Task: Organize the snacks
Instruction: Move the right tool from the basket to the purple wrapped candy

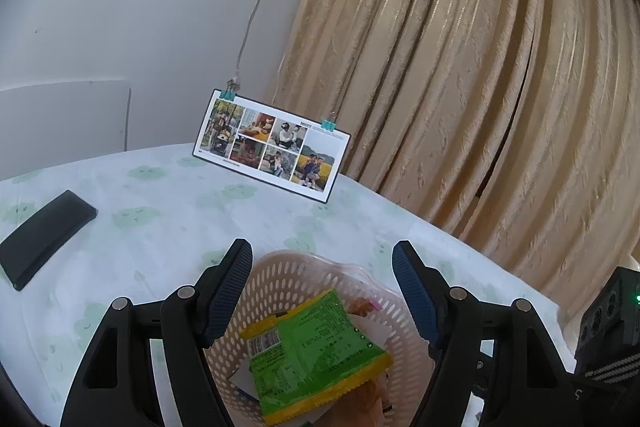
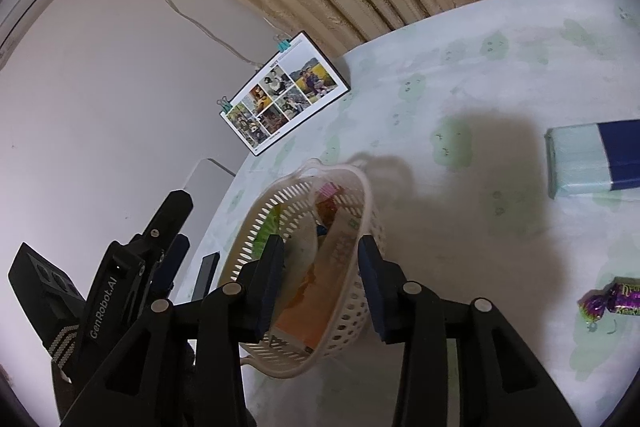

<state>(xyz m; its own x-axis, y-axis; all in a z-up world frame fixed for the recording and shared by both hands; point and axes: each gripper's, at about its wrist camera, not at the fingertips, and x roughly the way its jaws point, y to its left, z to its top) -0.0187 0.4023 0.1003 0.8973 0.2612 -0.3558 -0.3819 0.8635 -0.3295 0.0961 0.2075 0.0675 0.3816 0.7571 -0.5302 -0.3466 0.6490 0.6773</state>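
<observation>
You're holding both tools, left (image 1: 322,291) & right (image 2: 320,281), wide open w/ nothing gripped, over the basket (image 2: 370,215); green packet (image 1: 316,351) lying inside.

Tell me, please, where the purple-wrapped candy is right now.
The purple-wrapped candy lies on the cloud-print tablecloth at the right wrist view's right edge, outside the perforated plastic basket, nearer than the blue-and-mint box.

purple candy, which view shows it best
The right wrist view: the purple candy lies on the tablecloth at the right edge, apart from the basket. The left wrist view does not show it at all.
</observation>
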